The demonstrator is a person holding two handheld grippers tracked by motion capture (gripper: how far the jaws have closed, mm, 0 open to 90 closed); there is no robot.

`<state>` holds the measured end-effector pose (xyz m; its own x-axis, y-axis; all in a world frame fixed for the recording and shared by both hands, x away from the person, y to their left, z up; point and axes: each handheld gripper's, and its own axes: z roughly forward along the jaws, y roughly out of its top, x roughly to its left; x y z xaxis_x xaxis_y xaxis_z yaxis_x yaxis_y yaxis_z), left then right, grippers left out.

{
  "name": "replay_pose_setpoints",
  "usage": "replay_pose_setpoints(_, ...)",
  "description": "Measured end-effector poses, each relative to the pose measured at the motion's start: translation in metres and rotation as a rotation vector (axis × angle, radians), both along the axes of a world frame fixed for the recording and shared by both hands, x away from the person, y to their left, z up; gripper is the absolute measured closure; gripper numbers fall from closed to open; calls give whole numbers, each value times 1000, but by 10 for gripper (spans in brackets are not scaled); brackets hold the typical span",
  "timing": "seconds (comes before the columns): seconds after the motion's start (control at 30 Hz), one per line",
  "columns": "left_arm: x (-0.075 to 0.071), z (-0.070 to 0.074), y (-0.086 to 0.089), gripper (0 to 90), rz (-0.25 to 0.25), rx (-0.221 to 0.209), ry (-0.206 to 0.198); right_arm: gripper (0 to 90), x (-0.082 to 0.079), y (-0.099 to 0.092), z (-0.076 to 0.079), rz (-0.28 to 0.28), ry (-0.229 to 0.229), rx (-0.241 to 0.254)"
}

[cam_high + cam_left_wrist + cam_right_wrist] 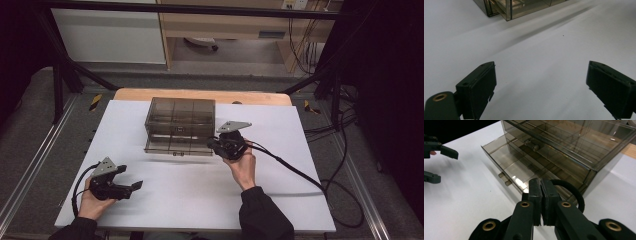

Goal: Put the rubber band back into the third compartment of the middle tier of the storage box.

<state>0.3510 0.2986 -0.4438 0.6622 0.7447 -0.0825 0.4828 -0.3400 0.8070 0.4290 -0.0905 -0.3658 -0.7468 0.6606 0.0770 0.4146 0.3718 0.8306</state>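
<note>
A smoky clear drawer box [180, 117] stands at the back middle of the white table [190, 200]. Its bottom drawer [511, 166] is pulled out toward me, with small knobs [505, 180] on its front. My right gripper [213, 145] hangs at the drawer's right front corner, shut on a black elastic loop [574, 191] that curls out beside the jaws [541, 182]. My left gripper [131, 178] rests open at the near left of the table, nothing between its pads [480, 87]. The box's corner [509, 8] lies far ahead of it. In the right gripper view the left gripper [442, 165] sits at the far left.
The right gripper's cable [300, 175] trails off the table's right side. A wooden board edge [200, 94] shows behind the box. Metal frame rails and a cabinet stand beyond the table. Bare white surface lies between the two grippers.
</note>
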Motion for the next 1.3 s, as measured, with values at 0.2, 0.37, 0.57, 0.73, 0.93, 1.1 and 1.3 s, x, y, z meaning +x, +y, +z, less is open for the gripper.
replay_pose_setpoints(0.2,0,0,0,90,-1,0,0,878,5,9,-2,3,-1,-3)
replay_pose_setpoints(0.37,0,0,0,90,0,1,0,878,9,15,-5,-1,2,-2)
replay_pose_setpoints(0.57,0,0,0,90,0,2,1,878,16,20,-13,-9,13,-1)
replay_pose_setpoints(0.73,0,0,0,90,0,1,-1,878,21,24,-20,-14,28,-4)
replay_pose_setpoints(0.93,0,0,0,91,0,0,-1,878,25,28,-27,-15,45,0)
replay_pose_setpoints(1.1,0,0,0,90,-1,2,0,878,27,31,-31,-13,54,0)
replay_pose_setpoints(1.3,0,0,0,91,-1,-1,-1,878,29,36,-35,-9,60,-8)
